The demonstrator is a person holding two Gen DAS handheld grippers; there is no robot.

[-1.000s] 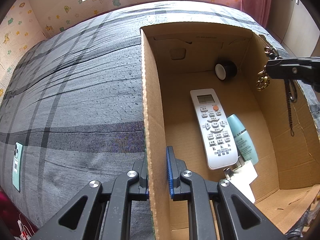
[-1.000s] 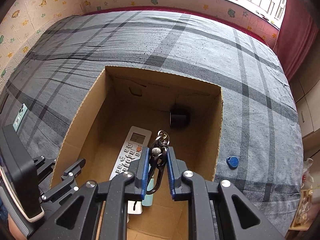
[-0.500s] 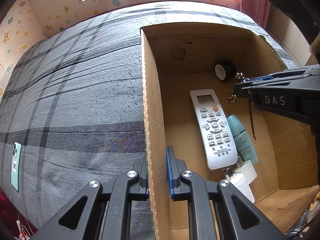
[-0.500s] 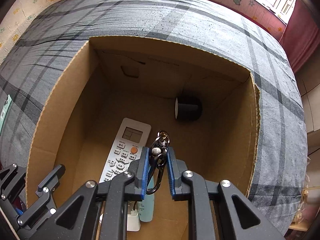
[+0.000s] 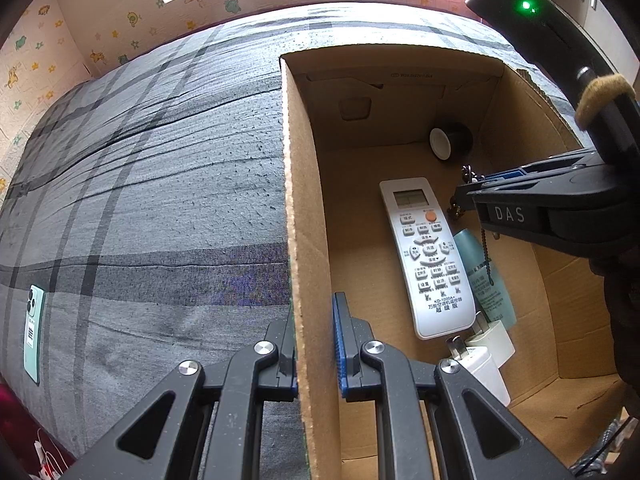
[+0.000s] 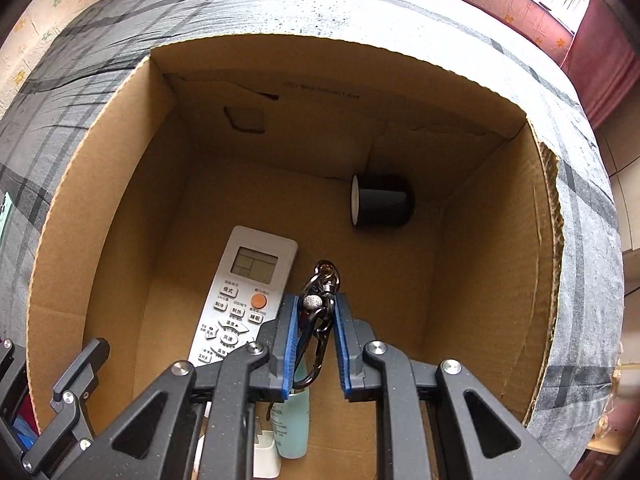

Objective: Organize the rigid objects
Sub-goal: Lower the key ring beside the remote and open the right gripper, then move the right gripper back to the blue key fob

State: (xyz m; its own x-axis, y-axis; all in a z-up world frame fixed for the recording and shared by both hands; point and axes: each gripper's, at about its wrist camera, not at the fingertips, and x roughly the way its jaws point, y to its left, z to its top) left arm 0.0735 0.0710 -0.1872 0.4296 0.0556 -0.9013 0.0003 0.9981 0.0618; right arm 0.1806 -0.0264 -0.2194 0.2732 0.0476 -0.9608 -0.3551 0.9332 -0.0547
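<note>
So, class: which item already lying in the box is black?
The small black cylinder on its side by the far wall; the remote, bottle and chargers are pale.

The left camera sits low at the box [image 5: 308,208] wall, looking down along it and over the bed [image 5: 152,184]. The right camera looks almost straight down into the box from close above. Both see the remote [image 5: 430,256].

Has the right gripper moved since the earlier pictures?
Yes. The right gripper, shut on the keychain, has come down into the cardboard box, whose walls now fill its view.
</note>
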